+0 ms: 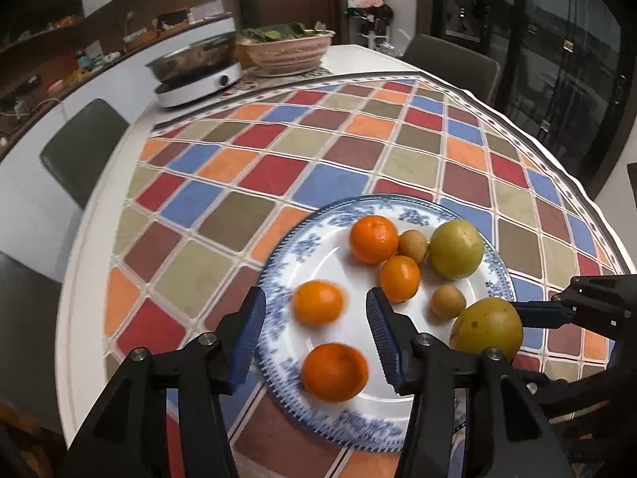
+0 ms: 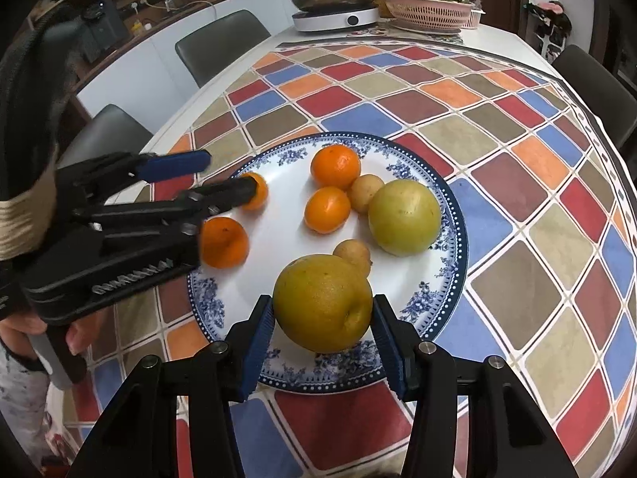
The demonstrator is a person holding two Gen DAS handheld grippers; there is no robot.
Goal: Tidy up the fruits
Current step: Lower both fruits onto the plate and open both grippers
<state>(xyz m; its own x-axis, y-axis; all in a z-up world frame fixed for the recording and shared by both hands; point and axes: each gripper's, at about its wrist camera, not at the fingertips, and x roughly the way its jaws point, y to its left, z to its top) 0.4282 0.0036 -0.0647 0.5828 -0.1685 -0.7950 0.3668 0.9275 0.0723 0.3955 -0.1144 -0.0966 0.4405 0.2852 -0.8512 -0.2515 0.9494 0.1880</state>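
A blue-and-white plate (image 1: 302, 251) (image 2: 450, 215) holds several fruits. My left gripper (image 1: 316, 314) is open over the plate's left side, with two blurred oranges (image 1: 317, 302) (image 1: 334, 372) between and below its fingers, neither held. In the right wrist view it (image 2: 227, 177) reaches in from the left. My right gripper (image 2: 323, 326) is shut on a yellow-green pear-like fruit (image 2: 323, 302) (image 1: 487, 328) at the plate's near edge. A second green fruit (image 2: 404, 217), two more oranges (image 2: 335, 166) (image 2: 327, 209) and two small brown fruits (image 2: 365, 187) (image 2: 352, 253) lie on the plate.
The plate sits on a checkered cloth (image 1: 318, 147) on a round white table. A hotpot on an induction cooker (image 1: 197, 71) and a pink basket of greens (image 1: 286, 49) stand at the far side. Grey chairs (image 1: 79, 151) (image 2: 221, 46) surround the table.
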